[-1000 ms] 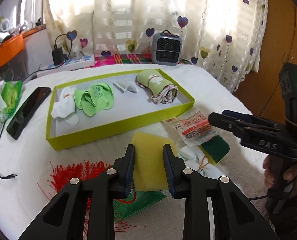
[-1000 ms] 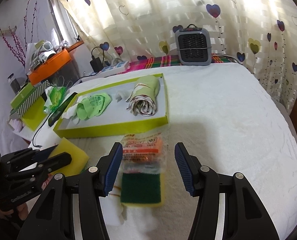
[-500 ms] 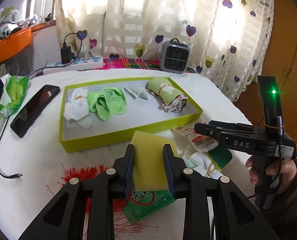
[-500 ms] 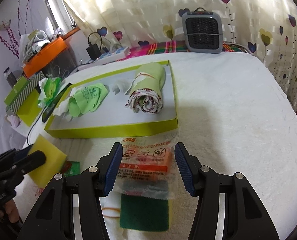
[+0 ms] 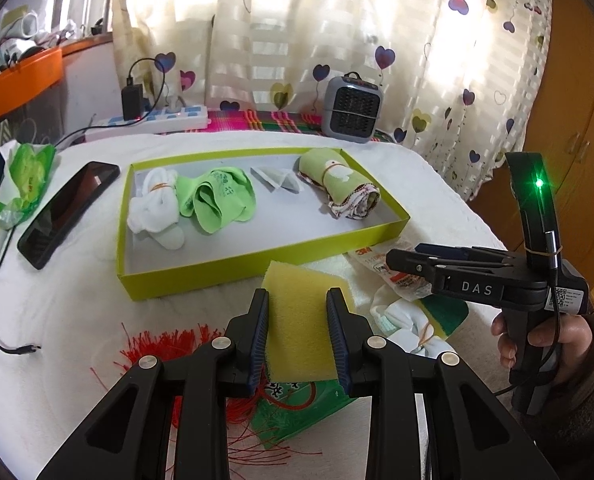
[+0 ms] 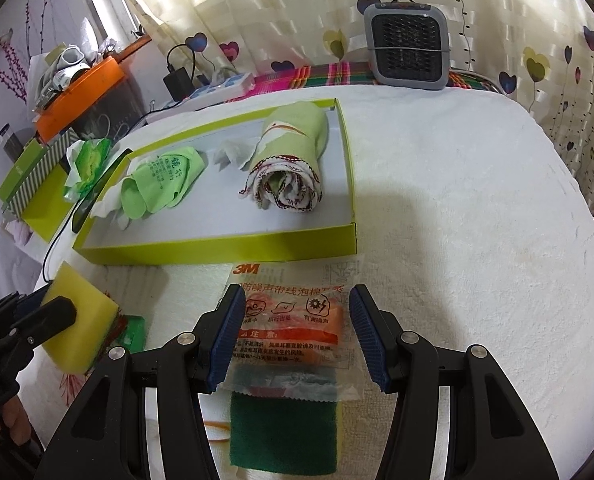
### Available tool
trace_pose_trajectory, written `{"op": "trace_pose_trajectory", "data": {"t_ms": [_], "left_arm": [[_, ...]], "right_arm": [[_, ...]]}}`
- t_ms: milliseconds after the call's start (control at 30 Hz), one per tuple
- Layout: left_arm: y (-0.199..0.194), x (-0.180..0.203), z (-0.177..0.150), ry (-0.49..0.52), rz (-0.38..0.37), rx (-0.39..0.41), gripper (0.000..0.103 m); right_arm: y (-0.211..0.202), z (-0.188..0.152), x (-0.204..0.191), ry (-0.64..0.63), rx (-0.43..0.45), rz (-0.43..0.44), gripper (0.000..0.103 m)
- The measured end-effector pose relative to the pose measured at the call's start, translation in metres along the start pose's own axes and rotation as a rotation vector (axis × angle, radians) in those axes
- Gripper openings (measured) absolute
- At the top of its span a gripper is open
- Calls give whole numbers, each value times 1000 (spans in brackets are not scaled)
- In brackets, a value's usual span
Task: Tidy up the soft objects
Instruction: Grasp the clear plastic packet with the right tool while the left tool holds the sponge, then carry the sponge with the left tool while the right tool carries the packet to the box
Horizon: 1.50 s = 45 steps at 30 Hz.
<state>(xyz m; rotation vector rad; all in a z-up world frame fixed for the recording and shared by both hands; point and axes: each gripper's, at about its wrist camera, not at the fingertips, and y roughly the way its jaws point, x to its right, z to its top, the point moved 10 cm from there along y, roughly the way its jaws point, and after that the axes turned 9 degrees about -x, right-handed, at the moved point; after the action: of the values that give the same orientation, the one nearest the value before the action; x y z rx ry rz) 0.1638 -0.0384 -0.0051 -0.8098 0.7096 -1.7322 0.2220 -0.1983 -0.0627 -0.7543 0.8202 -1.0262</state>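
Note:
My left gripper (image 5: 299,300) is shut on a yellow sponge (image 5: 297,320), held just above the white bed in front of the lime tray (image 5: 217,272). The right wrist view shows the same sponge (image 6: 77,332) at the lower left. My right gripper (image 6: 295,296) is open, its fingers on either side of a 3M earplug packet (image 6: 293,320), and the pads stand clear of it. The packet lies on a green scouring sponge (image 6: 283,436). The tray holds white socks (image 5: 157,212), a green cloth (image 5: 217,200) and a rolled towel (image 5: 337,184).
A phone (image 5: 65,208) and a green tissue pack (image 5: 25,180) lie left of the tray. A red tassel (image 5: 165,344) and a green packet (image 5: 297,404) are under my left gripper. Another white sock bundle (image 5: 405,320) lies beside the scourer. A small heater (image 5: 353,108) stands behind.
The left gripper has lifted the yellow sponge off the bed. The right gripper has moved forward and slightly down over the 3M packet, closer to the tray.

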Motion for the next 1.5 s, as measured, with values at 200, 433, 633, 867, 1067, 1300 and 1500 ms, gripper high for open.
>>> {"op": "trace_pose_trajectory", "data": {"t_ms": [200, 433, 633, 867, 1067, 1300, 1500], "left_arm": [[3, 0, -2, -2, 1, -5, 27], [5, 2, -6, -6, 0, -10, 27], [6, 0, -6, -12, -1, -16, 28], [6, 0, -6, -12, 0, -16, 28], [6, 0, -7, -14, -1, -17, 28], [6, 0, -7, -15, 0, -18, 28], [6, 0, -8, -15, 1, -17, 28]], "right_arm": [[-3, -2, 7, 52, 9, 41, 66], [2, -1, 6, 75, -11, 67, 68], [5, -3, 5, 79, -16, 72, 68], [-1, -3, 1, 49, 18, 52, 46], [-6, -1, -6, 11, 51, 47, 32], [-13, -2, -15, -30, 78, 45, 16], [-23, -1, -18, -28, 114, 53, 14]]}}
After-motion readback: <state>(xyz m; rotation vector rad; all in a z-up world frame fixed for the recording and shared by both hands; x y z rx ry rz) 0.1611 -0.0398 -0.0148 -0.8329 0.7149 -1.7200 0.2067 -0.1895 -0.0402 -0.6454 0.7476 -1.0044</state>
